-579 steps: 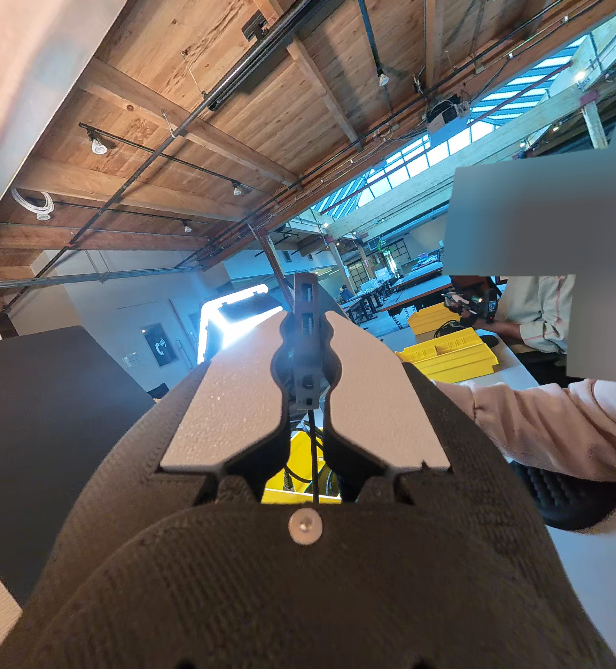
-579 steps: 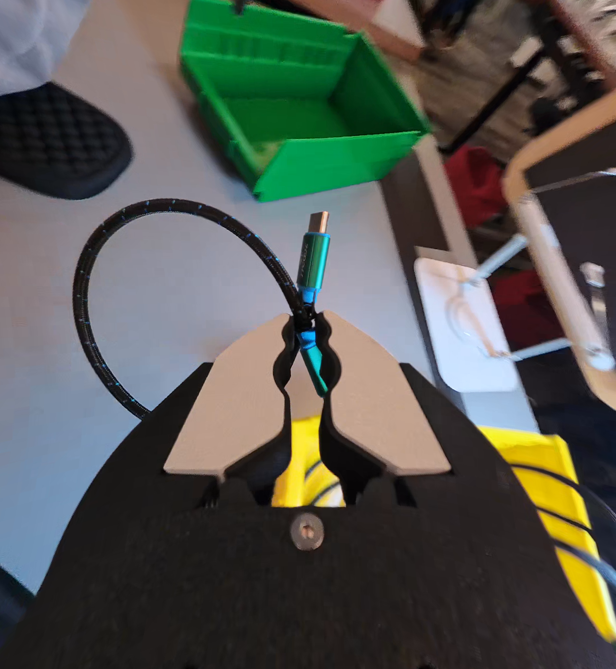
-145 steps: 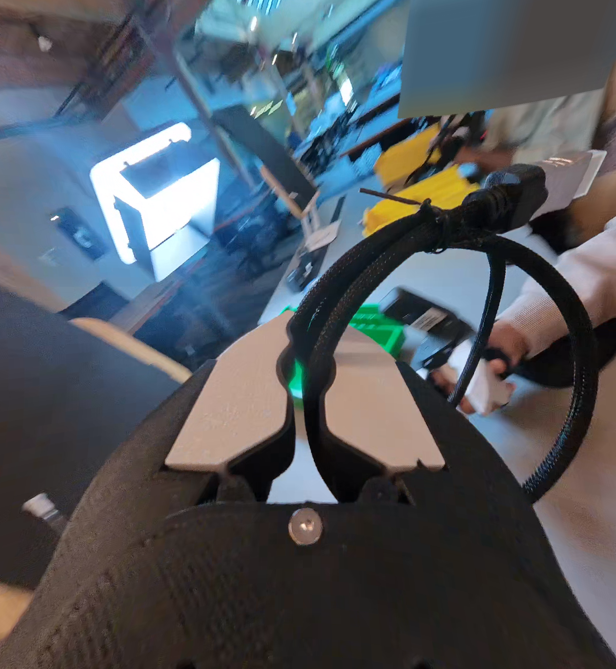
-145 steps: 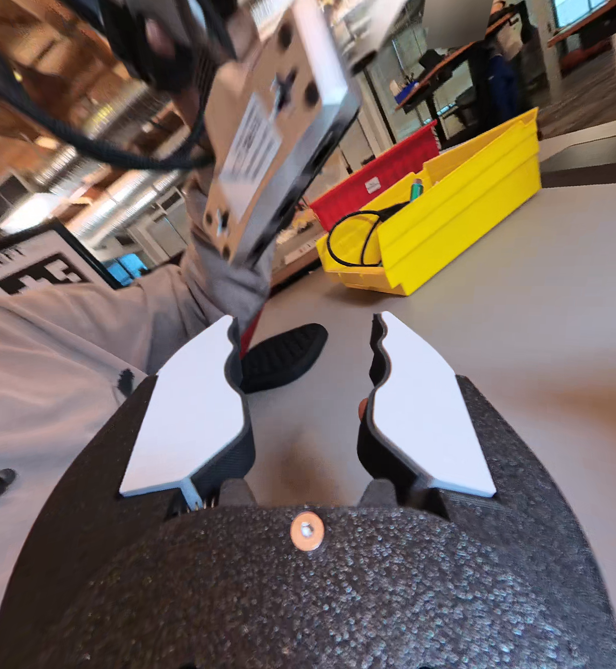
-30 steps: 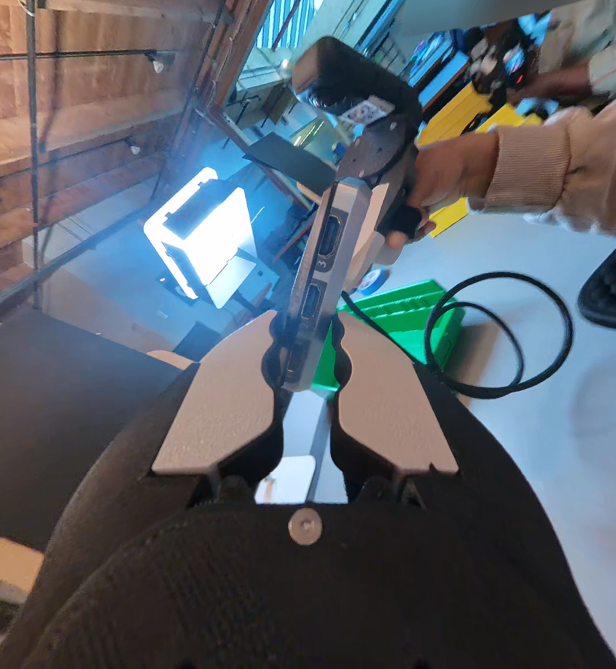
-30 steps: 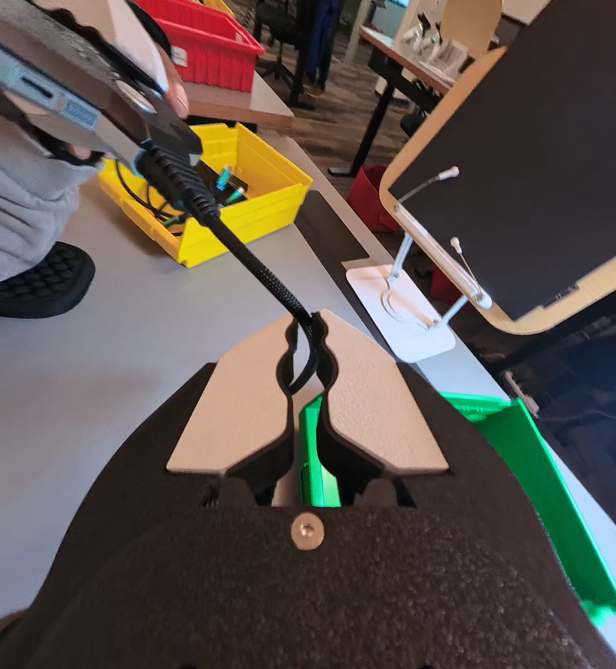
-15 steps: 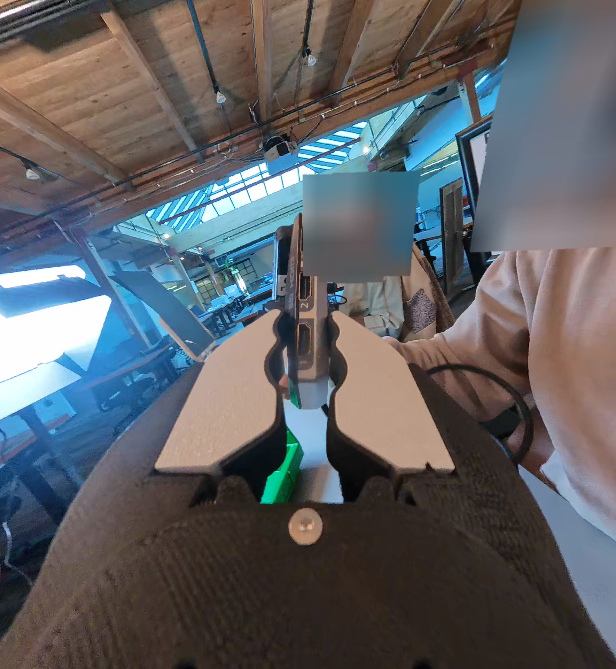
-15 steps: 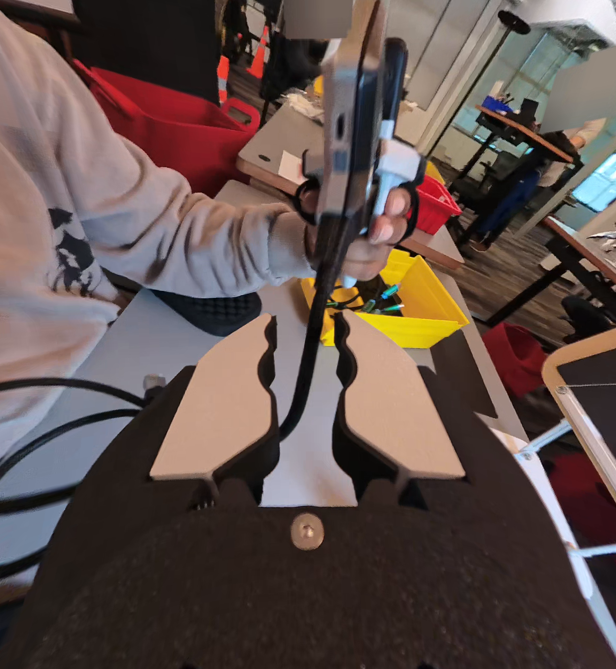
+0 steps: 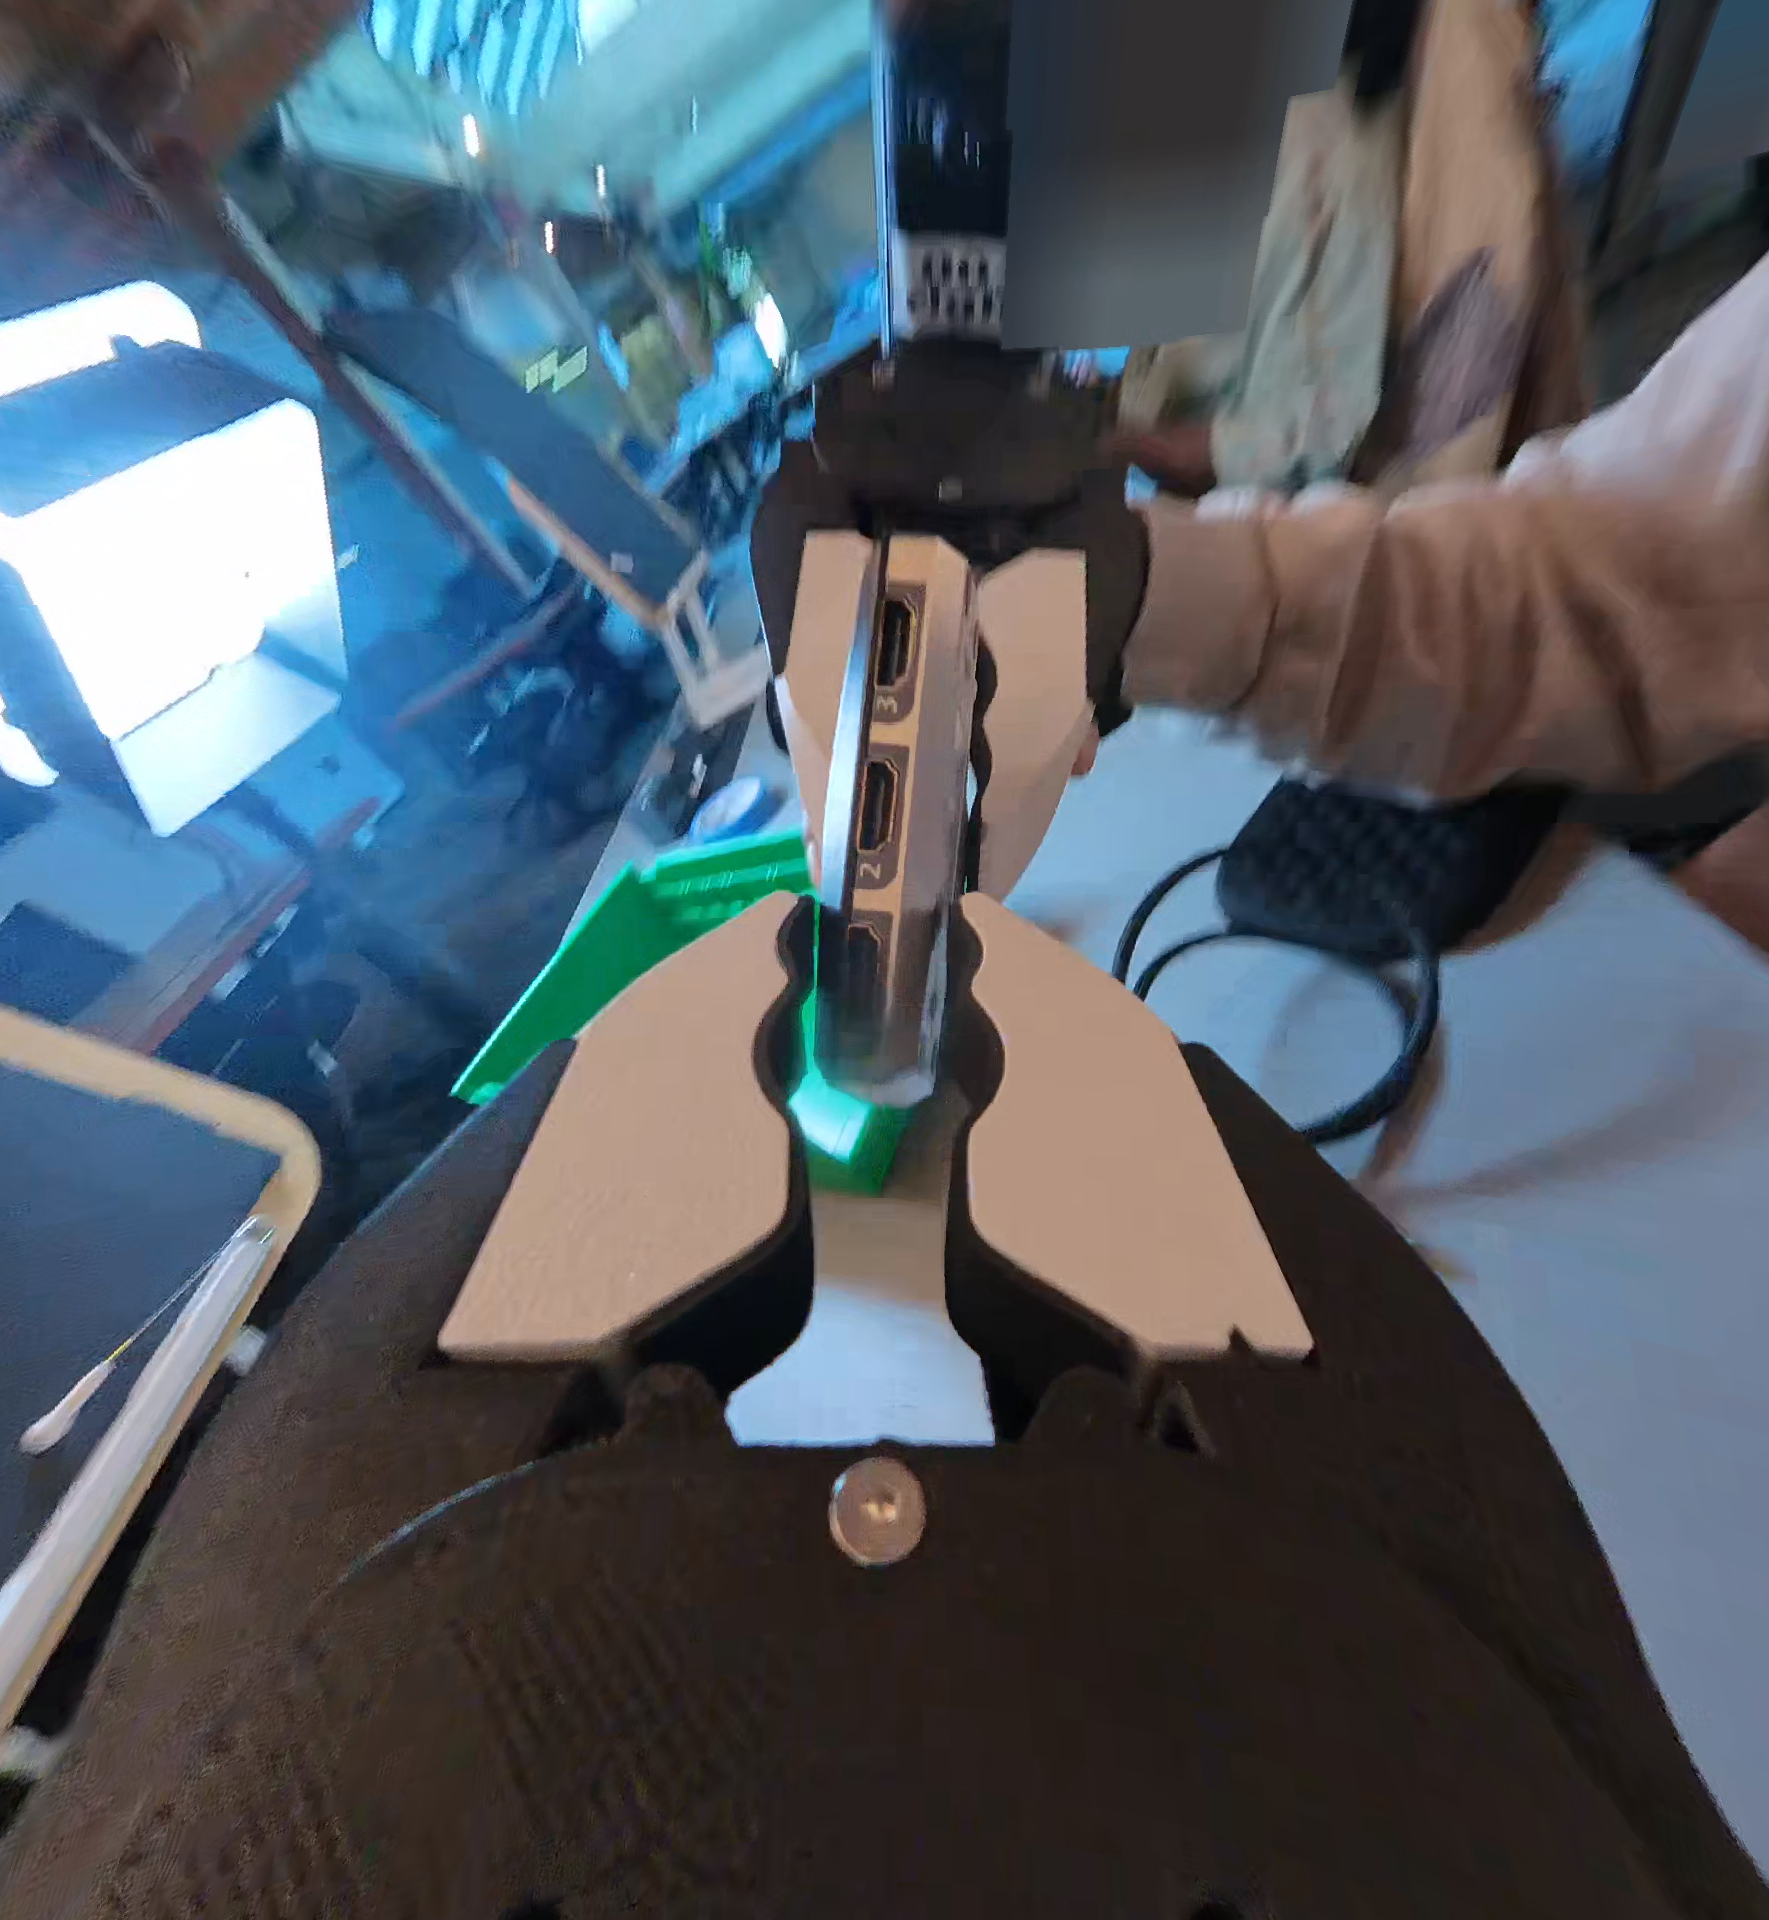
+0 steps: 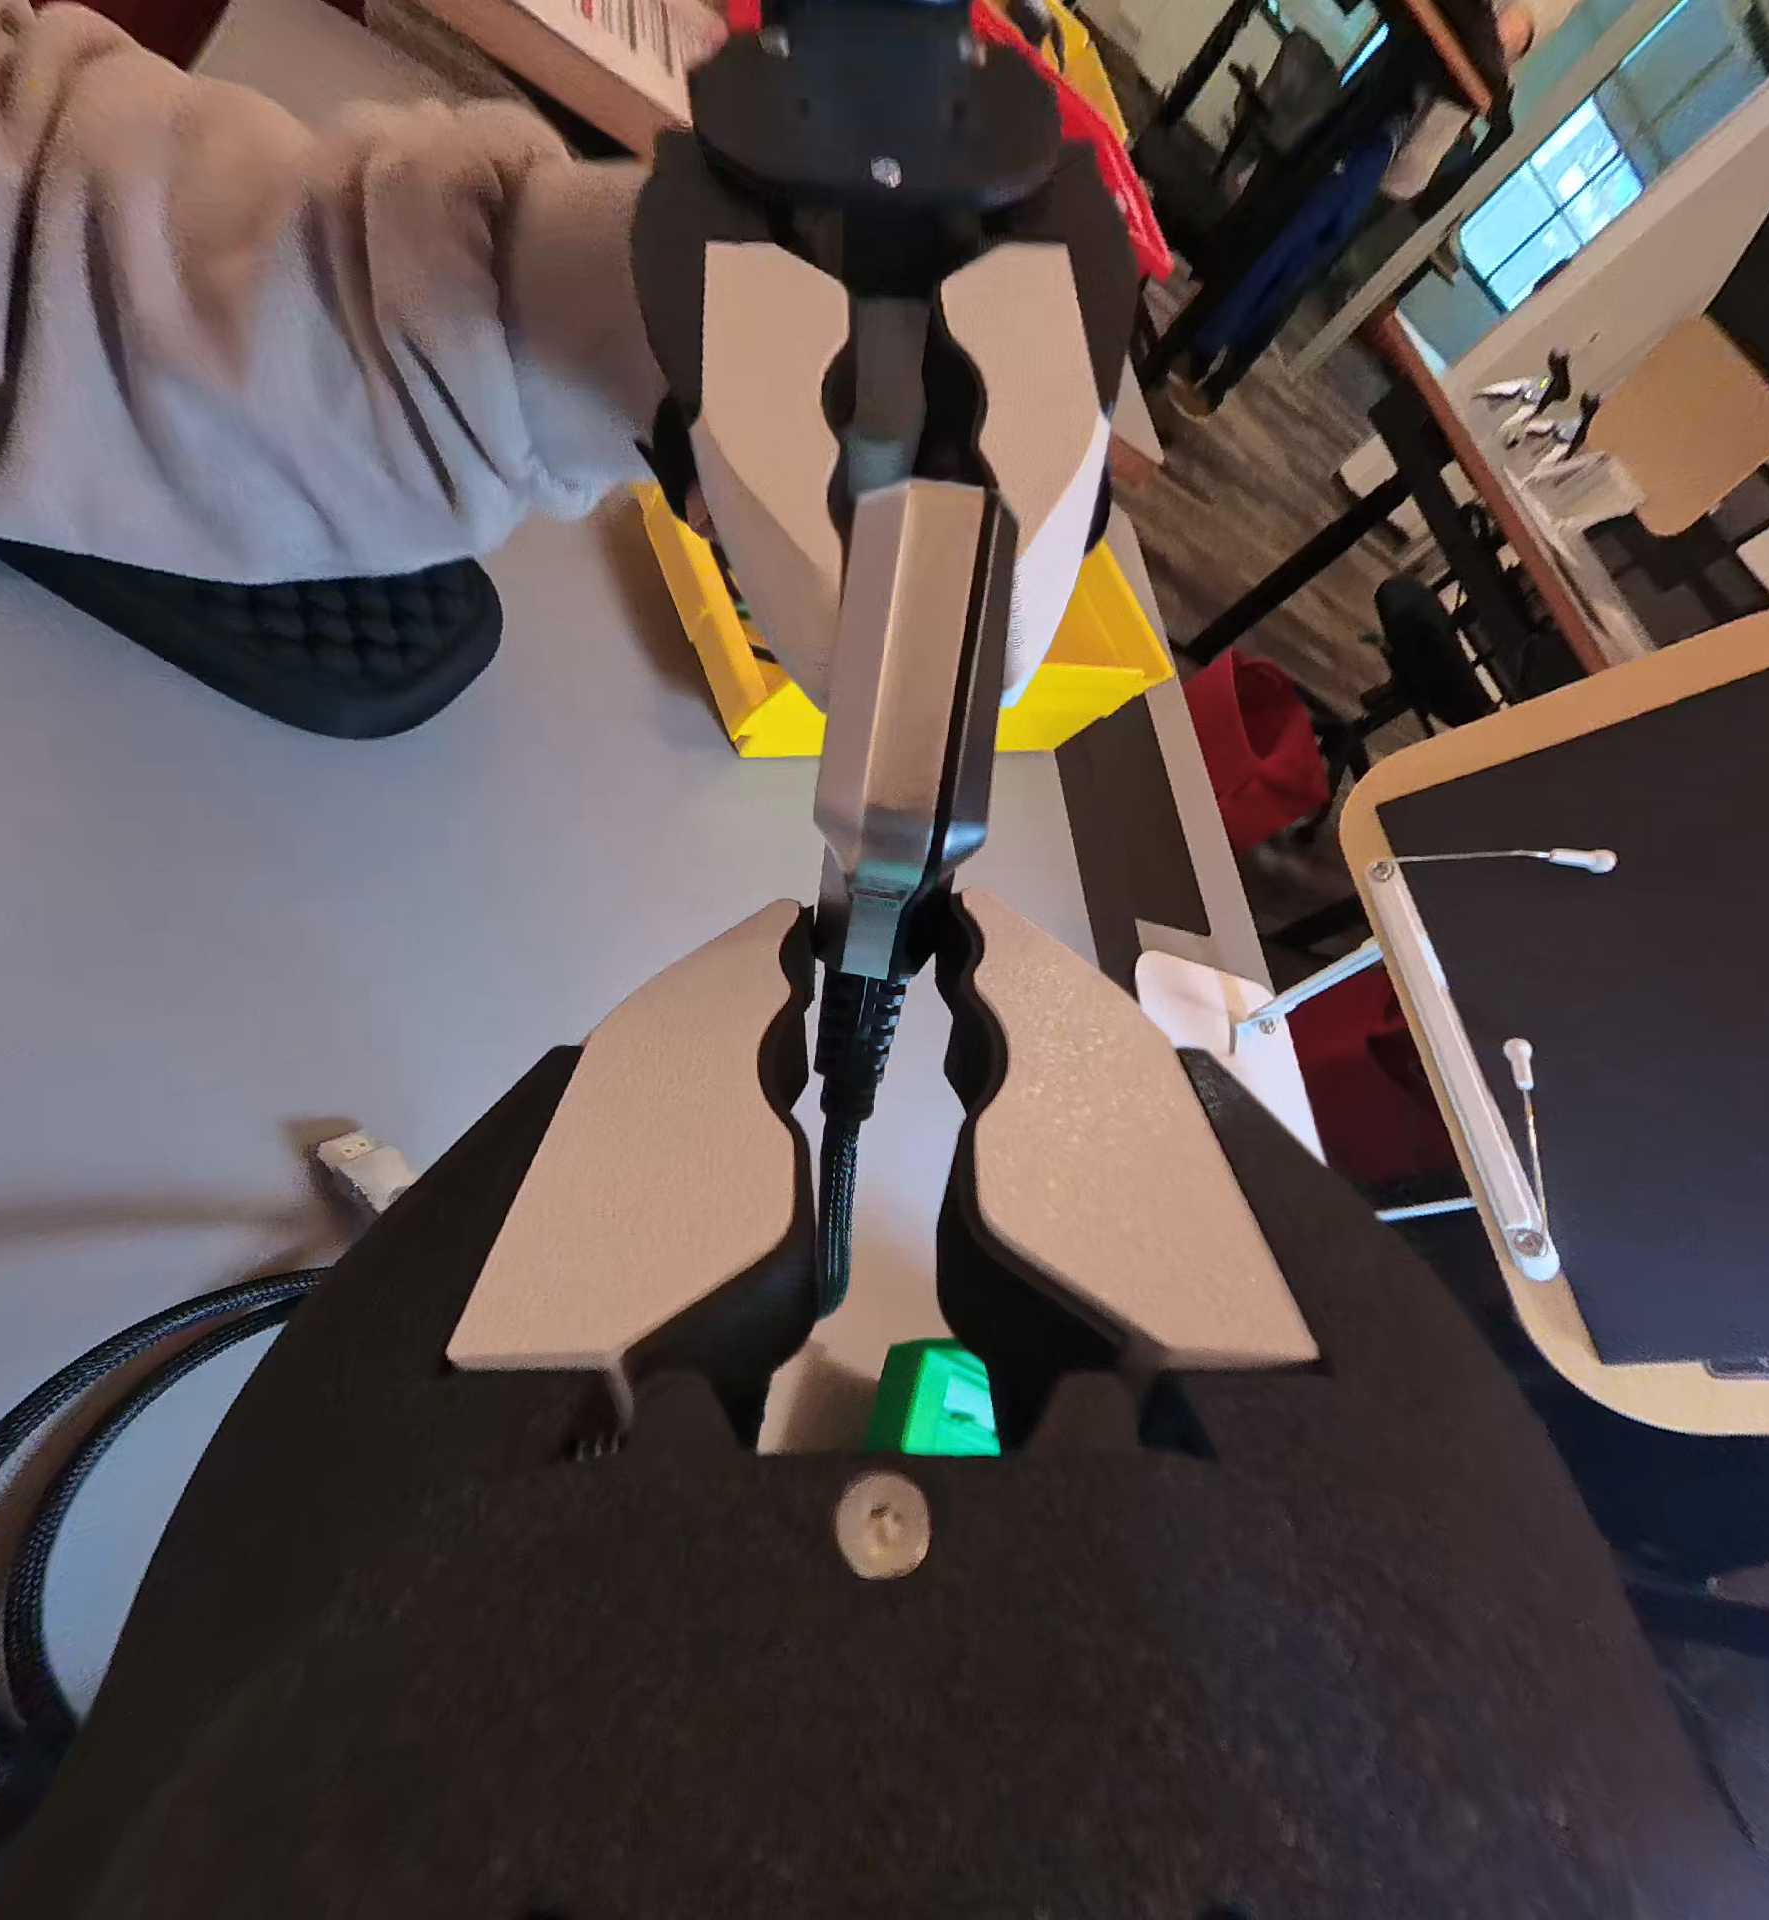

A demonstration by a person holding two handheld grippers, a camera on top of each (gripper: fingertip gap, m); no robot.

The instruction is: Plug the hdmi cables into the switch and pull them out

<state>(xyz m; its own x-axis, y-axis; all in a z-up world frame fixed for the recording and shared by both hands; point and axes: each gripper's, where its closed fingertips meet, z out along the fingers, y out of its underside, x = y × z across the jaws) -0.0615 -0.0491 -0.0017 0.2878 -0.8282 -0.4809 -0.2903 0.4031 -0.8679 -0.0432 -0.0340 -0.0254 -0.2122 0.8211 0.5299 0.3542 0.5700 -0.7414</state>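
Observation:
My left gripper (image 9: 885, 971) is shut on the near end of the silver HDMI switch (image 9: 895, 727) and holds it in the air. Three empty ports show along the switch's side. My right gripper (image 10: 878, 920) faces it and its fingers press both sides of the black HDMI plug (image 10: 869, 935). The plug sits in the end of the switch (image 10: 895, 675). The black braided cable (image 10: 838, 1174) runs back between my right fingers. The right gripper also shows in the left wrist view (image 9: 937, 582), at the switch's far end.
A loose silver connector (image 10: 360, 1164) and black cable loops (image 9: 1399, 1029) lie on the grey table (image 10: 340, 935). A green bin (image 9: 651, 935), a yellow bin (image 10: 1077, 675) and a black padded rest (image 10: 288, 644) stand around. A black wood-edged panel (image 10: 1638, 987) stands off the table's edge. About 4 cm separates my left fingertips from my right.
My right gripper has moved up the cable from the cord to the plug and closed on it. The left gripper has tilted down toward the table, still holding the switch.

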